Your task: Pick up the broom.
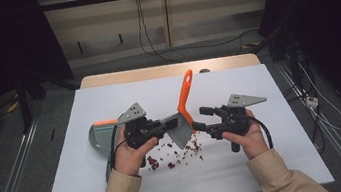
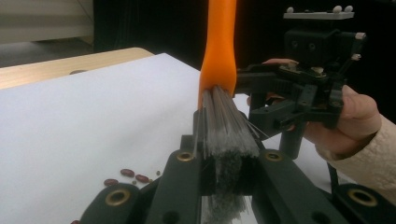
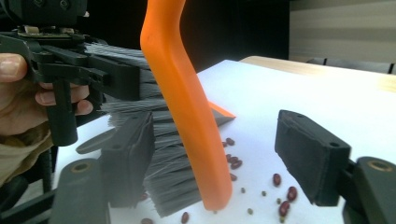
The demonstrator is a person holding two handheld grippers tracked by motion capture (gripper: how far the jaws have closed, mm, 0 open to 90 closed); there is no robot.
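A hand brush with an orange handle (image 1: 186,96) and grey bristles (image 1: 180,134) stands tilted over the white table cover, handle pointing away from the person. My left gripper (image 1: 169,122) is shut on the bristles (image 2: 229,135), reaching in from the left. My right gripper (image 1: 199,119) comes from the right with its jaws open on either side of the brush's orange back (image 3: 201,140); the far pad stands clear of it. Several small red beans (image 1: 172,159) lie scattered on the cover under and in front of the brush.
A grey dustpan (image 1: 98,134) with an orange edge lies flat at the left, behind the left hand. The white cover (image 1: 269,163) spans most of the wooden table (image 1: 165,70); dark floor, rails and cables surround it.
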